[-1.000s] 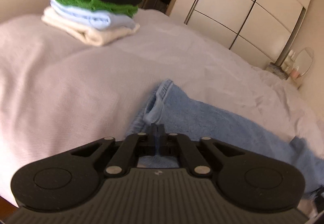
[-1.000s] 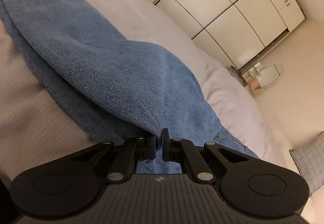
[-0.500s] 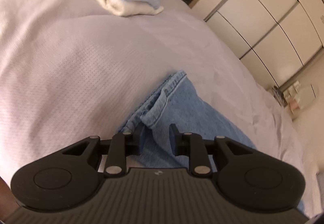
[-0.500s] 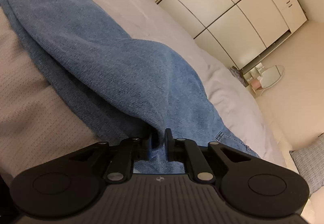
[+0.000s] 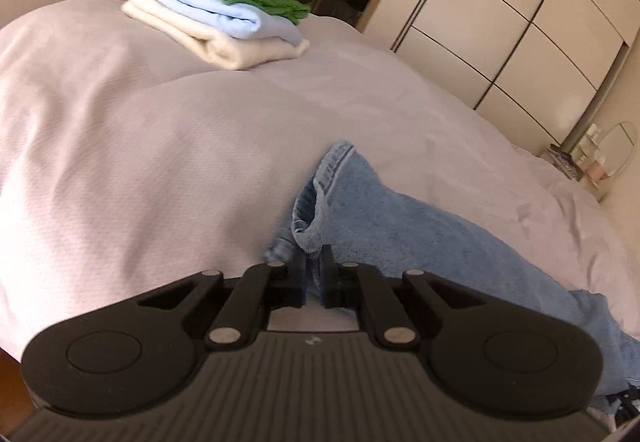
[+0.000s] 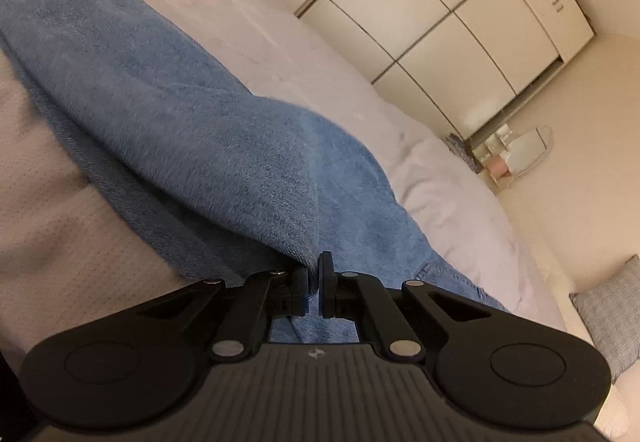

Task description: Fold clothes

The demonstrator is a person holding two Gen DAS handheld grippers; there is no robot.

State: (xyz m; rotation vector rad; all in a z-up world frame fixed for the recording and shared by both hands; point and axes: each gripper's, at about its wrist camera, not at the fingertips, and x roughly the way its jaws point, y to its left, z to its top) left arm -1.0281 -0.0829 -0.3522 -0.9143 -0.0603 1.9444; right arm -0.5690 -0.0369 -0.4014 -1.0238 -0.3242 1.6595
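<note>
Jeans (image 5: 420, 226) are lying along the bed (image 5: 160, 146), in both views, w/ one layer lifted over another in the right wrist view. What changed: half a sec ago the L gripper (image 5: 314, 274) had its fingers spread around the hem of the leg, and now they are pressed nearly together w/ a bit of denim pinched between them, so it is taking a new hold after letting go. The L view is also tilting back up, and the stack (image 5: 224, 10) of folded clothes is coming fully into the picture again, at the far side of the bed, well apart from the jeans. The R gripper (image 6: 314, 288) is keeping its pinch on the fold edge of the denim (image 6: 192, 130), w/ almost no change; the fabric is hanging a little different, but the picture is blurry there.

For the task, I am judging that both ends are now held, so the person is getting ready to carry one part of the jeans over the other. The jeans are not yet looking like a compact fold; the leg is still stretching long across the bed. Whether the L pinch is taking one layer or two, I cannot tell.
</note>
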